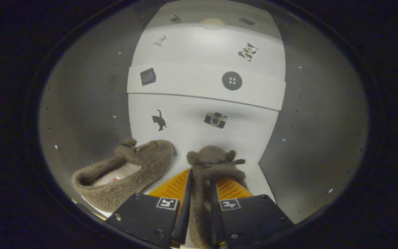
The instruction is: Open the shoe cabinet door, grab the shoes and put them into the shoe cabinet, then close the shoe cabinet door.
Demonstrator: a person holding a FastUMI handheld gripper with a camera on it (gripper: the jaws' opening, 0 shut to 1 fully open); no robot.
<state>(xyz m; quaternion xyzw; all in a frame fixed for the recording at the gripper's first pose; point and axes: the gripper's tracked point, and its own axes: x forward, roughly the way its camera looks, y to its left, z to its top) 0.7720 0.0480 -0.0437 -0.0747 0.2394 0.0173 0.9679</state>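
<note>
We find the gripper (200, 193) inside the shoe cabinet (85, 103), its jaws clenched on the side wall of 1 brown fleece shoe (216, 162), with both fingers pressing that wall from either side. The held shoe points toward the rear of the compartment, its toe with a small bow just short of the back panel (192, 138) and toward the right rear corner of the cabinet floor (259, 180).

Just beside the jaws on the left, a second matching shoe (130, 169) lies on the cabinet floor, its opening facing the gripper and showing a pale lining, its toe close to the back panel. The 2 shoes sit near each other but apart.

Beyond them, the white back panel carries small printed pictures, among them a cat (159, 120), a camera (215, 119) and a button (232, 81). Grey side walls with rows of small holes flank the compartment.
</note>
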